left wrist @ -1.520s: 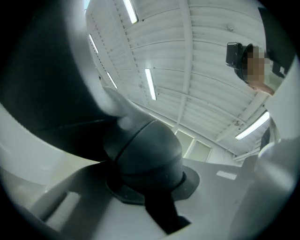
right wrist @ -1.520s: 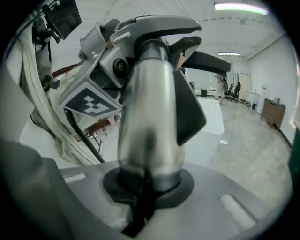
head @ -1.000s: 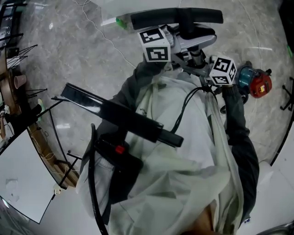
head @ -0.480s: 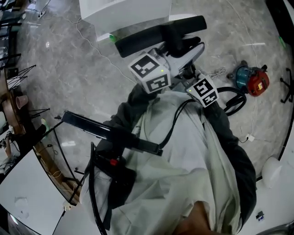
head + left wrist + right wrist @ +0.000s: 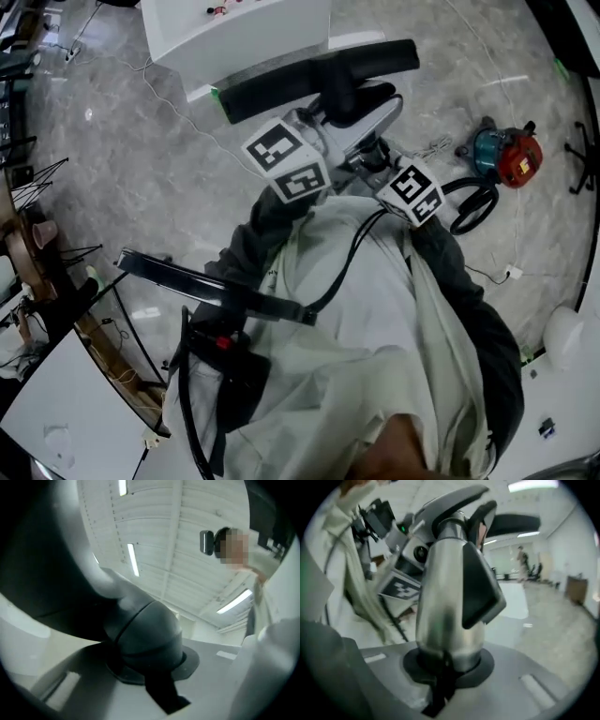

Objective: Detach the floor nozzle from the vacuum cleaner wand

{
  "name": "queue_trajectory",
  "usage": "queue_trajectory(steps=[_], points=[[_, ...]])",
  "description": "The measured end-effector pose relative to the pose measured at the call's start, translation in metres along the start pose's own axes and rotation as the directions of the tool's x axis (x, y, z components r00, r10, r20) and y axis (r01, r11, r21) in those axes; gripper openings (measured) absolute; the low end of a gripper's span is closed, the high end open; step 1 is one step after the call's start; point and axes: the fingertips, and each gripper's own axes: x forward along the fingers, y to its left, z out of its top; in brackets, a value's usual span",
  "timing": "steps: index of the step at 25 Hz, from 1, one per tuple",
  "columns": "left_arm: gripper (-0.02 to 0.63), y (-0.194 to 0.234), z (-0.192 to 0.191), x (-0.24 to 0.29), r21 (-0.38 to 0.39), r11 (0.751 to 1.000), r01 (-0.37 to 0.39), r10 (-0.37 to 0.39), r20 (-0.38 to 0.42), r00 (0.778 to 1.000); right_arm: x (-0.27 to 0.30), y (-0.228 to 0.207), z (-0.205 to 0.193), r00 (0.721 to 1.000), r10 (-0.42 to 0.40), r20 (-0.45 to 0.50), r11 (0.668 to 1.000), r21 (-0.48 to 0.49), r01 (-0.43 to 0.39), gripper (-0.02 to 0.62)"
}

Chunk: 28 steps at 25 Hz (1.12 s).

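Floor nozzle (image 5: 319, 70) tilted; left hand-held gripper (image 5: 143, 674) seemingly grips neck (image 5: 143, 632), right hand-held gripper (image 5: 443, 677) wand (image 5: 445, 606).

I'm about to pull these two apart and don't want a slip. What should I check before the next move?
1. The left gripper clamps the dark neck of the floor nozzle: ok.
2. The right gripper clamps the silver wand: ok.
3. The black latch on the wand is pressed in: cannot tell.
4. The floor nozzle is free of the wand: not ok, they look joined.
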Motion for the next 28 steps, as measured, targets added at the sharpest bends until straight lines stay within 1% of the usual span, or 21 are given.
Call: queue_trajectory(steps=[2, 4, 6, 7, 8, 10, 11, 12, 13, 14, 15, 17, 18, 19, 21, 23, 24, 25, 26, 27, 28], points=[[0.072, 0.02, -0.003, -0.004, 0.014, 0.984, -0.177, 0.177, -0.014, 0.984, 0.008, -0.017, 0.0, 0.979, -0.206, -0.001, 0.979, -0.011, 0.206, 0.035], [0.072, 0.024, -0.003, -0.006, 0.012, 0.982, -0.188, 0.189, -0.017, 0.982, 0.012, -0.018, 0.0, 0.977, -0.214, -0.005, 0.977, -0.018, 0.214, 0.037], [0.074, 0.006, -0.003, -0.007, 0.017, 1.0, -0.025, 0.025, -0.01, 1.0, 0.01, -0.004, -0.001, 0.998, -0.07, 0.004, 0.997, -0.039, 0.07, 0.038], [0.074, -0.01, -0.003, -0.009, 0.02, 0.994, 0.107, -0.106, -0.005, 0.994, 0.005, 0.008, -0.003, 0.998, 0.057, 0.008, 0.997, -0.051, -0.057, 0.038], [0.074, -0.027, -0.003, -0.011, 0.019, 0.968, 0.248, -0.249, 0.002, 0.969, -0.003, 0.023, -0.006, 0.977, 0.211, 0.004, 0.976, -0.059, -0.211, 0.038], [0.075, -0.052, -0.002, -0.017, 0.007, 0.889, 0.459, -0.459, 0.026, 0.888, -0.02, 0.05, -0.009, 0.871, 0.49, -0.024, 0.87, -0.044, -0.491, 0.038], [0.075, -0.054, -0.001, -0.017, -0.008, 0.868, 0.497, -0.496, 0.041, 0.867, -0.025, 0.056, -0.009, 0.825, 0.564, -0.033, 0.825, -0.024, -0.565, 0.04], [0.075, -0.048, -0.001, -0.014, -0.028, 0.871, 0.49, -0.488, 0.055, 0.871, -0.026, 0.056, -0.008, 0.807, 0.589, -0.03, 0.808, -0.002, -0.59, 0.04], [0.075, -0.038, -0.001, -0.009, -0.049, 0.894, 0.445, -0.442, 0.064, 0.895, -0.023, 0.05, -0.007, 0.821, 0.571, -0.021, 0.821, 0.018, -0.57, 0.038], [0.077, -0.026, -0.003, -0.004, -0.064, 0.925, 0.375, -0.371, 0.063, 0.926, -0.018, 0.04, -0.007, 0.858, 0.513, -0.011, 0.858, 0.033, -0.512, 0.037], [0.075, -0.014, -0.005, 0.001, -0.071, 0.954, 0.29, -0.287, 0.052, 0.957, -0.012, 0.028, -0.007, 0.908, 0.418, -0.007, 0.908, 0.039, -0.418, 0.037], [0.074, 0.009, -0.008, 0.006, -0.055, 0.997, 0.062, -0.062, 0.014, 0.998, 0.0, 0.0, -0.01, 0.992, 0.128, -0.011, 0.991, 0.033, -0.127, 0.035], [0.074, 0.022, -0.01, 0.006, -0.04, 0.996, -0.075, 0.075, -0.006, 0.997, 0.005, -0.014, -0.011, 1.0, -0.023, -0.015, 0.999, 0.028, 0.024, 0.037], [0.074, 0.034, -0.013, 0.004, -0.028, 0.979, -0.202, 0.201, -0.022, 0.979, 0.008, -0.023, -0.012, 0.991, -0.135, -0.022, 0.991, 0.025, 0.135, 0.037], [0.074, 0.047, -0.015, 0.002, -0.02, 0.946, -0.323, 0.322, -0.038, 0.946, 0.011, -0.03, -0.012, 0.978, -0.207, -0.03, 0.978, 0.021, 0.208, 0.037], [0.075, 0.035, -0.014, 0.004, -0.007, 0.975, -0.222, 0.222, -0.033, 0.974, 0.01, -0.022, -0.011, 0.993, -0.12, -0.013, 0.993, -0.001, 0.12, 0.037], [0.074, 0.019, -0.014, 0.005, 0.003, 0.996, -0.095, 0.095, -0.027, 0.995, 0.007, -0.013, -0.011, 1.0, -0.022, -0.001, 1.0, -0.021, 0.022, 0.038], [0.074, -0.001, -0.013, 0.004, 0.01, 0.998, 0.07, -0.07, -0.02, 0.997, 0.001, 0.0, -0.013, 0.994, 0.11, 0.005, 0.993, -0.043, -0.11, 0.038], [0.074, -0.024, -0.013, 0.002, 0.013, 0.97, 0.242, -0.242, -0.011, 0.97, -0.009, 0.016, -0.014, 0.966, 0.26, 0.001, 0.964, -0.058, -0.259, 0.038], [0.075, -0.044, -0.011, -0.002, 0.014, 0.923, 0.385, -0.385, 0.001, 0.923, -0.02, 0.032, -0.016, 0.916, 0.4, -0.009, 0.915, -0.061, -0.4, 0.038], [0.075, -0.056, -0.009, -0.005, 0.01, 0.879, 0.477, -0.477, 0.016, 0.879, -0.029, 0.045, -0.015, 0.862, 0.507, -0.018, 0.86, -0.051, -0.507, 0.038]])
